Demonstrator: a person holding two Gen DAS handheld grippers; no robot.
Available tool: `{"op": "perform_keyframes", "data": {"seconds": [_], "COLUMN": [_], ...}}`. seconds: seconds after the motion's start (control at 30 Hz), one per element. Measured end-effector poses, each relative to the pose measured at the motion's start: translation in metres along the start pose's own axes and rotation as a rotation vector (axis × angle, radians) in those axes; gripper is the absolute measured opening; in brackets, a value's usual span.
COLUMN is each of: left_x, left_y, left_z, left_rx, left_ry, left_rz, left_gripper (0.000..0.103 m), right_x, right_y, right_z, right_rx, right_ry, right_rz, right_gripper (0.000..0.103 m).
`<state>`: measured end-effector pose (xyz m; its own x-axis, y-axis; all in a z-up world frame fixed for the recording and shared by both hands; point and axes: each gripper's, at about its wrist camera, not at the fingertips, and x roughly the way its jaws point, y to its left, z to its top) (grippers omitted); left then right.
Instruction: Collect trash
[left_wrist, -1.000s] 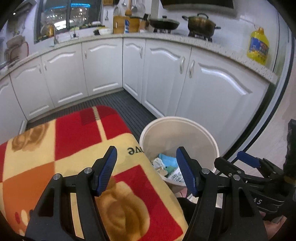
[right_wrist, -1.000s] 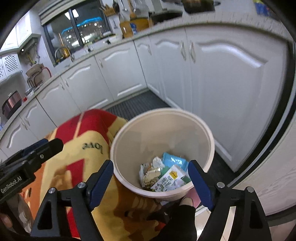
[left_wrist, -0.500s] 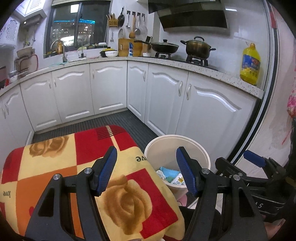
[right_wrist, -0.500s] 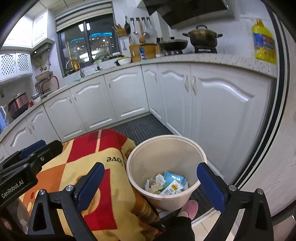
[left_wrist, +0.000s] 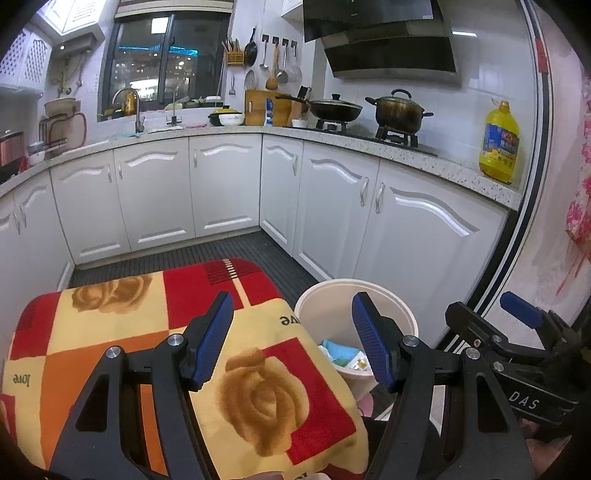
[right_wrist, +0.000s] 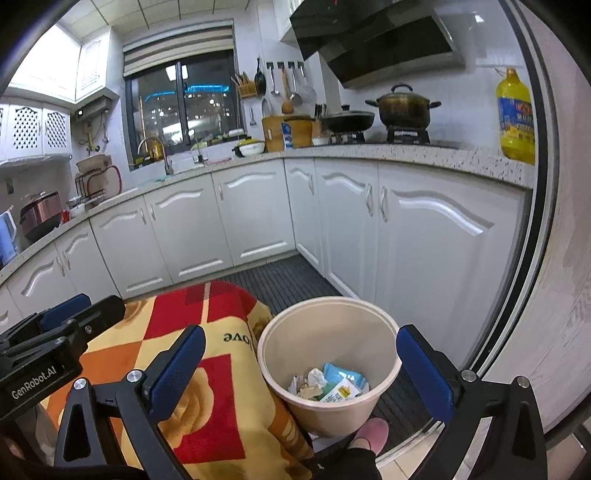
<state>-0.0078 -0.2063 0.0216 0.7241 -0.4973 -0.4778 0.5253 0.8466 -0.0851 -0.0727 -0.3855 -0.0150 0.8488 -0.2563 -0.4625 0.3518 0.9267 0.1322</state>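
A cream round bin (right_wrist: 334, 417) stands on the floor beside a table draped in a red, orange and yellow rose blanket (right_wrist: 210, 314). Wrappers and crumpled paper (right_wrist: 328, 384) lie at the bin's bottom. My right gripper (right_wrist: 300, 330) hangs above and in front of the bin, its jaws still opening, with nothing between them. My left gripper (left_wrist: 291, 297) hovers over the blanket's (left_wrist: 110, 321) right edge, open and empty. In the left wrist view the bin (left_wrist: 332, 286) sits just past the right finger, its trash (left_wrist: 341, 354) partly hidden.
White cabinets (right_wrist: 424, 240) wrap around the back and right, close behind the bin. The counter holds pots (right_wrist: 404, 107) and a yellow oil bottle (right_wrist: 515, 118). A foot in a pink slipper (right_wrist: 373, 432) rests by the bin's base. A dark ribbed mat (right_wrist: 280, 277) covers the floor.
Both grippers have risen and drawn back from the bin, so it looks smaller and lower. The right jaws have spread wider. The left jaws kept their gap.
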Motion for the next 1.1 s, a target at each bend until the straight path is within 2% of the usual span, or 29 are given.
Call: {"op": "perform_keyframes", "data": {"seconds": [0.3, 0.47, 1.1], "left_x": [-0.012, -0.016, -0.023], "left_y": [0.006, 0.004, 0.009], "left_z": [0.002, 0.001, -0.001], "left_rx": [-0.008, 0.013, 0.0], "left_ry": [-0.029, -0.042, -0.05], "left_rz": [0.008, 0.075, 0.06], "left_gripper": [0.066, 0.066, 0.066], "right_x": [-0.005, -0.008, -0.006], "right_y": [0.0, 0.002, 0.002], "right_z": [0.002, 0.003, 0.006], "right_rx": [0.01, 0.012, 0.0], "right_ry": [-0.018, -0.024, -0.023], "right_rz": [0.006, 0.011, 0.016], "right_gripper": [0.103, 0.103, 0.103]}}
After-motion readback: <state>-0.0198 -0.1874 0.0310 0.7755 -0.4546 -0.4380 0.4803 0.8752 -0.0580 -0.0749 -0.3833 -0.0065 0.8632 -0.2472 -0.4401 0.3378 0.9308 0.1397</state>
